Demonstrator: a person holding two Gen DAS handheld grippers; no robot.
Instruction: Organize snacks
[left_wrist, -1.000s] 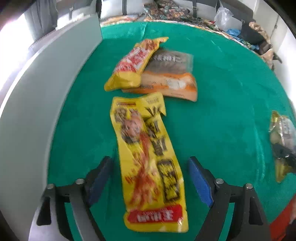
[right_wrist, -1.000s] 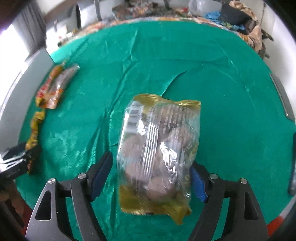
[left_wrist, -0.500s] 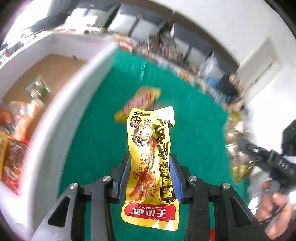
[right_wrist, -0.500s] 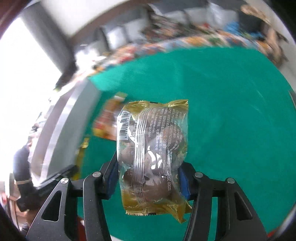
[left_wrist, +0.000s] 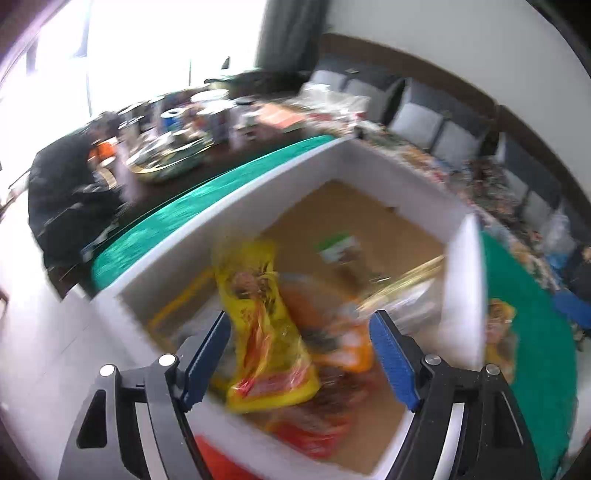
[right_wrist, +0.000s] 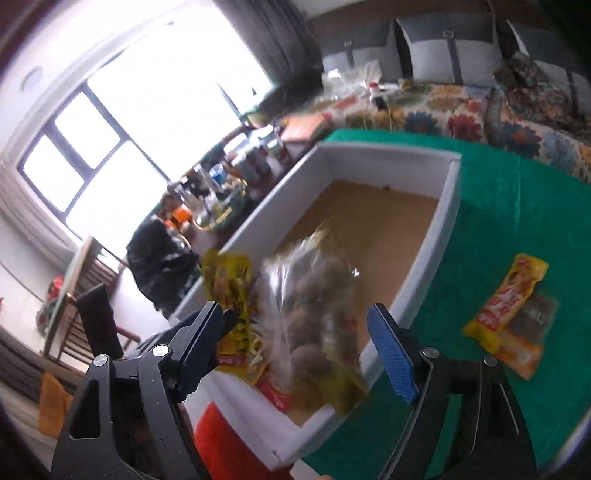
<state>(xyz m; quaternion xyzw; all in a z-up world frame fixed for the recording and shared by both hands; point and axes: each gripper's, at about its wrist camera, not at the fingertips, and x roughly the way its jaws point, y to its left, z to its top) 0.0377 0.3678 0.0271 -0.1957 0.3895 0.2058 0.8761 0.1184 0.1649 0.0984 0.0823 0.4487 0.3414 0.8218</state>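
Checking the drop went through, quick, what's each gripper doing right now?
Left gripper: jaws opening, yellow snack packet loose between them, not gripped.
Right gripper: jaws opening, clear snack bag released between them.

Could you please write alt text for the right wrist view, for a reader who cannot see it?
The right gripper, jaws opening, releases a clear bag of brown snacks over a white box on a green tablecloth. Two packets lie on the cloth beside the box.

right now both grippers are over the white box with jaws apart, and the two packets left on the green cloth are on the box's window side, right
Not quite. The two packets lie on the green cloth on the side of the white box away from the window, as the right wrist view shows. The left gripper and right gripper are over the box, jaws opening.
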